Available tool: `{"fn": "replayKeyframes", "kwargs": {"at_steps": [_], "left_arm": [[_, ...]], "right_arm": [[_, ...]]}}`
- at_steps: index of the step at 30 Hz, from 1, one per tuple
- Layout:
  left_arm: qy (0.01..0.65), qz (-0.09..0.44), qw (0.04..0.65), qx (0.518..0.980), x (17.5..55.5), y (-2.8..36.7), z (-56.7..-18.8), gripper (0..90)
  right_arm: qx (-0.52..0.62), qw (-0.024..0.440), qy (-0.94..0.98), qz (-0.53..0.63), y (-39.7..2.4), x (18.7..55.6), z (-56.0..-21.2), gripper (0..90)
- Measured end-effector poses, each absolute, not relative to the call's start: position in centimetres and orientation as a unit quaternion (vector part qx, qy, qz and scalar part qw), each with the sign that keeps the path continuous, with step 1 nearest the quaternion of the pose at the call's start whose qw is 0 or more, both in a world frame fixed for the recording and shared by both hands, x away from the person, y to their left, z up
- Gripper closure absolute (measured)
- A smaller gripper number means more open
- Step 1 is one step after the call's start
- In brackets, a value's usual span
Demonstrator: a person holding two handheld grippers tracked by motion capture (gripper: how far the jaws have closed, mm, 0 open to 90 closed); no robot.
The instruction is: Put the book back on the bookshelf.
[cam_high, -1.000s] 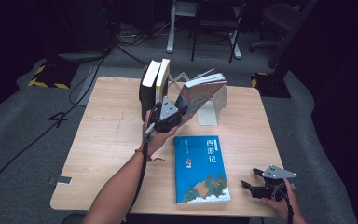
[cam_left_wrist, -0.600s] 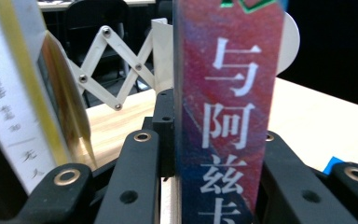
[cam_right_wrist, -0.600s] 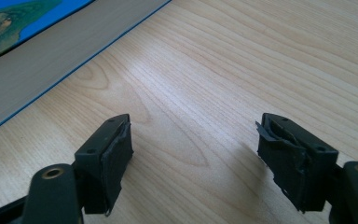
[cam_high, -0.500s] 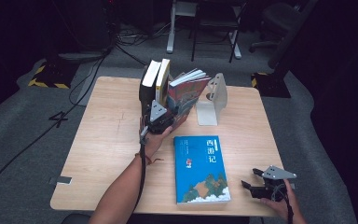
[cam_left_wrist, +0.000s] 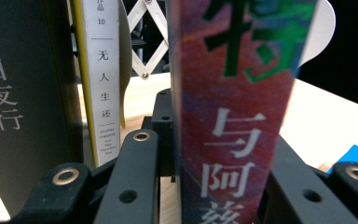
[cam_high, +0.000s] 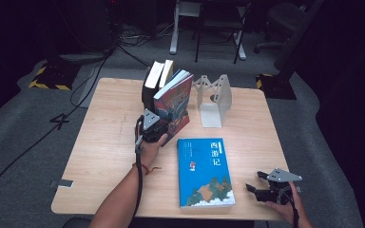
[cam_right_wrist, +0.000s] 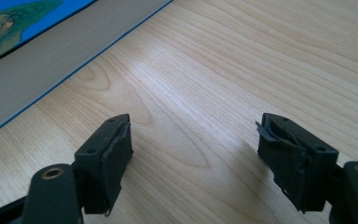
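A red and purple book (cam_high: 176, 107) stands upright on the table, leaning against a white-spined book (cam_high: 165, 71) and a black book (cam_high: 148, 88). My left gripper (cam_high: 154, 130) is shut on the red book's lower spine edge. In the left gripper view both jaws clamp the red book (cam_left_wrist: 235, 116), with the white-spined book (cam_left_wrist: 103, 79) and the black book (cam_left_wrist: 18, 107) close on its left. A blue book (cam_high: 204, 171) lies flat at the front centre. Near the table's front right edge my right gripper (cam_high: 259, 187) rests open, nothing between its pads (cam_right_wrist: 114, 154).
A white metal bookend (cam_high: 214, 97) stands just right of the upright books, with a gap between it and the red book. The wooden table (cam_high: 109, 133) has bare room on its left half. The blue book's page edge (cam_right_wrist: 51, 60) lies ahead of the right gripper.
The left gripper carried the red book left and down, from tilted near the bookend to upright against the other books. The right gripper stayed put.
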State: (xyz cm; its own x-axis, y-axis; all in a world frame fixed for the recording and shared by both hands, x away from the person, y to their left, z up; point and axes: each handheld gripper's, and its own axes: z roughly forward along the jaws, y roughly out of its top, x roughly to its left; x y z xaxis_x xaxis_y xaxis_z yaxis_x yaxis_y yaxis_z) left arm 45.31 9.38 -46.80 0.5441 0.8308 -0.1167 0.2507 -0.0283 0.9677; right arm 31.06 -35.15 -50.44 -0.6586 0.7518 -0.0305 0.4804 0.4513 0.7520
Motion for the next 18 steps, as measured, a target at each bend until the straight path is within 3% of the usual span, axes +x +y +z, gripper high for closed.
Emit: {"fn": "replayKeyframes", "kwargs": {"at_steps": [6,18], "left_arm": [[0.402,0.271,0.55,0.68,46.8,7.1,-46.3,73.9],[0.456,0.296,0.527,0.653,50.3,3.6,-45.9,73.5]], "right_arm": [[0.371,0.182,0.832,0.37,-35.1,31.1,-50.4,25.8],[0.363,0.182,0.835,0.372,-35.1,31.0,-50.4,26.3]]}}
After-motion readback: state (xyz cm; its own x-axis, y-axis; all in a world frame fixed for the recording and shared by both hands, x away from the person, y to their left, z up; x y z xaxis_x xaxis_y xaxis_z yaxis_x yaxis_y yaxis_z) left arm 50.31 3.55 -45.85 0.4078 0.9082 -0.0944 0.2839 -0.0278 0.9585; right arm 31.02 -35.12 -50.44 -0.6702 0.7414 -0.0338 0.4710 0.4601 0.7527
